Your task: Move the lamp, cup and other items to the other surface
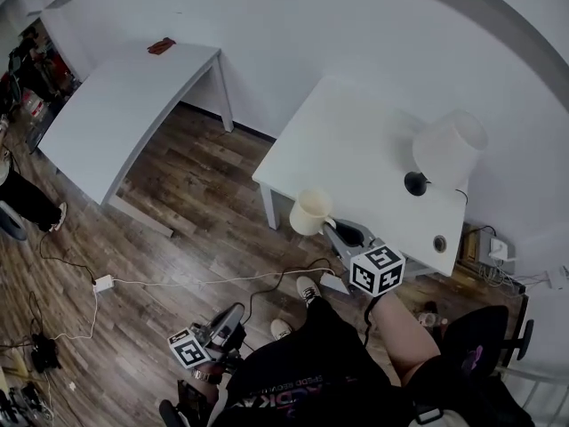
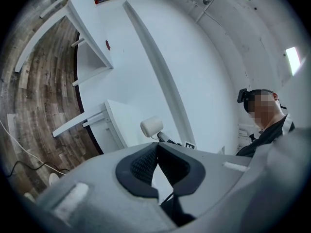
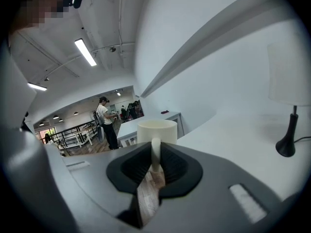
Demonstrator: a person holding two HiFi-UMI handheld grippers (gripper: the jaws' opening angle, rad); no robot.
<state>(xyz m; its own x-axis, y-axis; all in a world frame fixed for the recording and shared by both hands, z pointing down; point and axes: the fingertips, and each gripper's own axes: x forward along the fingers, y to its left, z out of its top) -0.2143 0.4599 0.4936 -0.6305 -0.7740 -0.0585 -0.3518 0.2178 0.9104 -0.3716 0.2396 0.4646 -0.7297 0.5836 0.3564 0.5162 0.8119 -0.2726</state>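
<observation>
Cream-coloured, the cup [image 1: 310, 212] hangs in the air just off the edge of the near tabletop [image 1: 356, 140], its handle pinched between the closed jaws of the right claw [image 1: 333, 228], so I judge this carry barely begun. The lamp [image 1: 449, 145] stands on that near tabletop, not yet taken across, and the far tabletop [image 1: 116, 114] bears only 1 small dark red item [image 1: 161, 45]. The left claw [image 1: 236, 311] hangs low by the person's leg, jaws together on nothing.
</observation>
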